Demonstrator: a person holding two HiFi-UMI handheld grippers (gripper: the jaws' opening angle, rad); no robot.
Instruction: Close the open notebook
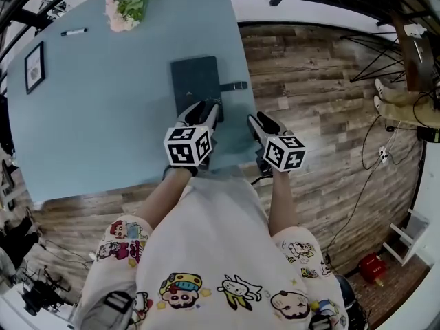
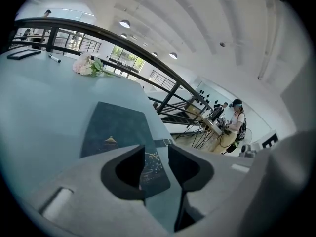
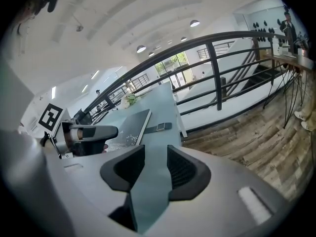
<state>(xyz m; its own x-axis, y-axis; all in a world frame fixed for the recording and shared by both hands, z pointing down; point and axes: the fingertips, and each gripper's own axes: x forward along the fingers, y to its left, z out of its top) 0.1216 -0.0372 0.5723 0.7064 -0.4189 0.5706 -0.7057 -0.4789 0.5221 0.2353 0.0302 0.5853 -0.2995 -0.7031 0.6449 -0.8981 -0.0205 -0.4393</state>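
Notebook [image 1: 196, 81] lies flat on table [image 1: 103, 115], cover already down, strap [image 1: 234, 86] loose at its right edge. Left gripper [image 1: 206, 107] over its near edge, right gripper [image 1: 259, 122] just beside; both have jaws apart, empty. Closing looks done, next likely press cover flat or retreat

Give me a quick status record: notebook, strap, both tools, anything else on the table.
notebook: closed, dark cover up, flat on the table
strap: loose, sticking out from its right edge
left tool: open, empty, above notebook's near end
right tool: open, empty, over table right of notebook
also on table: flowers, pen, picture frame, far side
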